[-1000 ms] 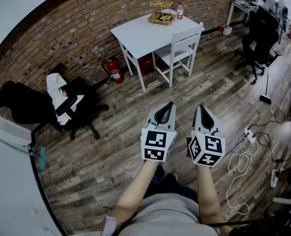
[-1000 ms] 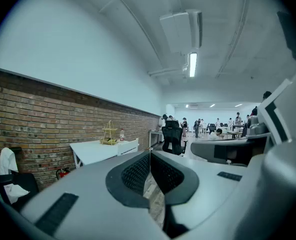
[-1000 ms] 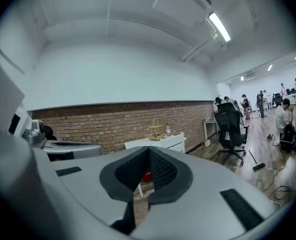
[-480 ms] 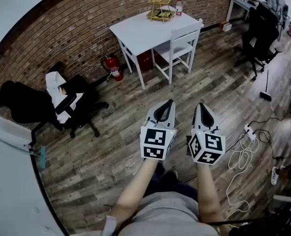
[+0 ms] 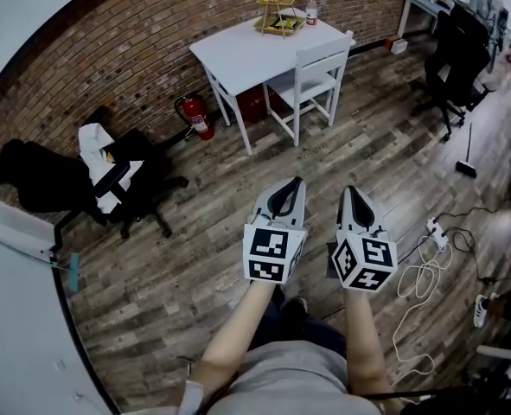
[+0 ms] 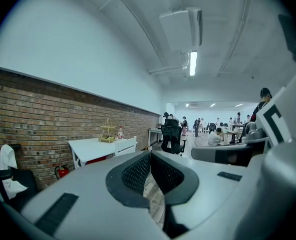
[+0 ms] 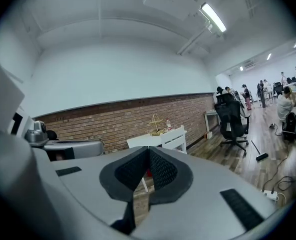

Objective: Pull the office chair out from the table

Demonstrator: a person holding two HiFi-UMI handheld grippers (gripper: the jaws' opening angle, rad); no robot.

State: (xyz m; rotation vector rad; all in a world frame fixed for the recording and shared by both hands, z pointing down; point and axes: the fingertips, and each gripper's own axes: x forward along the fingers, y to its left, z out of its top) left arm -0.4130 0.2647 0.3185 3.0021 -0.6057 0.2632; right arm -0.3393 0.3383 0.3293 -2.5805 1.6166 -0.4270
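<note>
A person holds the left gripper (image 5: 298, 181) and the right gripper (image 5: 349, 189) side by side above a grey-brown wood-plank floor (image 5: 194, 258), arms stretched forward. Each gripper is pressed together with nothing between its black ribbed pads, as the left gripper view (image 6: 150, 154) and the right gripper view (image 7: 148, 149) both show.

Well ahead of both grippers, against a red brick wall (image 5: 108, 67), stands a white rectangular worktop (image 5: 238, 54). A white wooden slat-back chair (image 5: 317, 67) is drawn up close against the worktop's near side, its back turned toward the grippers and well apart from them. On the worktop's far end sit a gold wire tiered stand (image 5: 277, 11) and, just beside it, a small bottle with a red cap (image 5: 311, 10). A red fire extinguisher (image 5: 194, 116) stands on the floor beside the worktop's left legs.

Far off to the right gripper's right, a black swivel office chair (image 5: 452, 54) stands near a small white desk (image 5: 424, 7). Far to the left gripper's left, a second black office chair (image 5: 138, 184) carries a white garment (image 5: 99, 158). A white power strip (image 5: 435, 232) with its coiled cable lies on the floor just right of the right gripper.
</note>
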